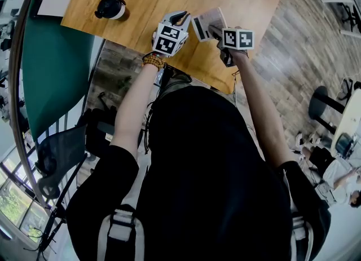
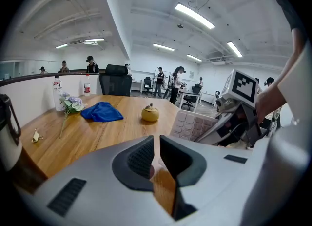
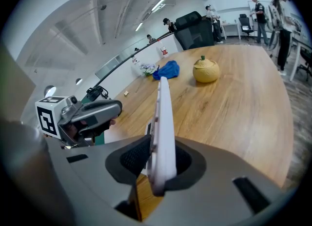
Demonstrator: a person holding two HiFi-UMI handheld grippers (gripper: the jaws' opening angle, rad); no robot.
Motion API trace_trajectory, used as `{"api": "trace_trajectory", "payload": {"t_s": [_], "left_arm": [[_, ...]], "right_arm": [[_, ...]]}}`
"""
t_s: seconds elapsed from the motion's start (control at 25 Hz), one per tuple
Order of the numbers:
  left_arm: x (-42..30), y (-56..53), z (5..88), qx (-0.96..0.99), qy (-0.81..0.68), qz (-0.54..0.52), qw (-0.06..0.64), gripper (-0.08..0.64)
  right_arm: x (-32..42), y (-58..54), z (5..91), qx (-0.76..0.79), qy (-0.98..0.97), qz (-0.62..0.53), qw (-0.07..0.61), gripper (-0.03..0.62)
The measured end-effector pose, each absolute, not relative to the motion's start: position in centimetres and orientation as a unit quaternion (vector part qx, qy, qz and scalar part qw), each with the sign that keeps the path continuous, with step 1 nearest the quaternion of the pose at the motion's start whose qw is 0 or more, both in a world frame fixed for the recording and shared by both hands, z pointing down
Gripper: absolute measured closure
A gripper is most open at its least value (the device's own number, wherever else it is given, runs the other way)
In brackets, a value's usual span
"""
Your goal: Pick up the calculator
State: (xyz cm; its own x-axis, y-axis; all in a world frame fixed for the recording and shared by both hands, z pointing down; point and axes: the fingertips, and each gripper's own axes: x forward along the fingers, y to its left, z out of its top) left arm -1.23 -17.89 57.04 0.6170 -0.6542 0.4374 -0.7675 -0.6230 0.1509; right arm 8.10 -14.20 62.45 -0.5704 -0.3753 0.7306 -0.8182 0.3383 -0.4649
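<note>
Right gripper view: the right gripper [image 3: 158, 164] is clamped on the lower edge of a thin white slab-shaped calculator [image 3: 163, 117], which is held upright and edge-on above the near edge of the light wooden table [image 3: 234, 113]. The left gripper [image 2: 157, 154] is held empty over that same near edge, its jaws parted by only a narrow slit. A yellow pumpkin-shaped pot [image 3: 205, 70] and a crumpled blue cloth [image 3: 167, 69] are seen farther back on the table, towards its far side
</note>
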Motion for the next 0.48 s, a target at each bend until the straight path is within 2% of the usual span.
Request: {"api": "trace_trajectory", "payload": {"t_s": [0.48], "left_arm": [[-2.0, -18.9, 53.4, 0.887, -0.411, 0.141, 0.153, 0.525]], "right_arm": [[7.3, -16.8, 58.6, 0.402, -0.811, 0.348, 0.243, 0.505]]}}
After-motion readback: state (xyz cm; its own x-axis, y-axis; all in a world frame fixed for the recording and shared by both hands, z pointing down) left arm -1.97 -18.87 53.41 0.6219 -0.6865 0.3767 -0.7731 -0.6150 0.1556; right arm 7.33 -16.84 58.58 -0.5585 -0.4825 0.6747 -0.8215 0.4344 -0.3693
